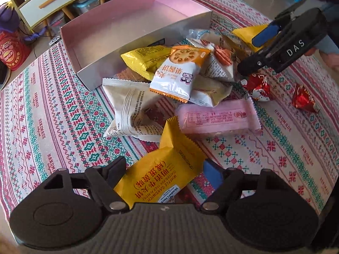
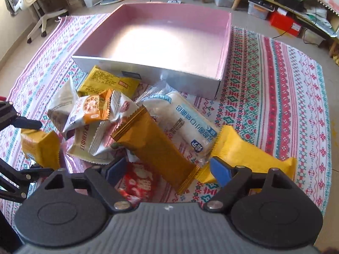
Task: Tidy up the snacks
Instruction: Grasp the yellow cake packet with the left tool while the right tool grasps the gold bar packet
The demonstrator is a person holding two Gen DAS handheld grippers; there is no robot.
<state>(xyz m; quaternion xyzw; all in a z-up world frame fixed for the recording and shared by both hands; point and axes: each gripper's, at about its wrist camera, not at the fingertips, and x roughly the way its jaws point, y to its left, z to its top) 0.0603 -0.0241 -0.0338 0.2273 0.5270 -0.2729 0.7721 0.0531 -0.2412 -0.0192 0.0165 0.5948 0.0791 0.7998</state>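
A pile of snack packets lies on the patterned cloth in front of an empty pink-lined box (image 1: 101, 61) (image 2: 224, 42). My left gripper (image 1: 164, 170) is open, its fingers either side of a yellow waffle sandwich packet (image 1: 156, 175). That packet also shows in the right wrist view (image 2: 40, 148). My right gripper (image 2: 167, 169) is open above a gold-brown bar packet (image 2: 154, 148) and a red candy (image 2: 137, 184). It shows in the left wrist view (image 1: 254, 50), over the pile's far side. A pink packet (image 1: 216, 116) and an orange biscuit packet (image 1: 180, 69) lie in the pile.
The patterned cloth (image 1: 53, 116) covers the floor. Red candies (image 1: 303, 99) lie to the right of the pile. A yellow packet (image 2: 254, 158) and a white-blue packet (image 2: 190, 120) lie by my right gripper. A cabinet with drawers (image 1: 46, 2), bags and an office chair (image 2: 42, 10) stand beyond.
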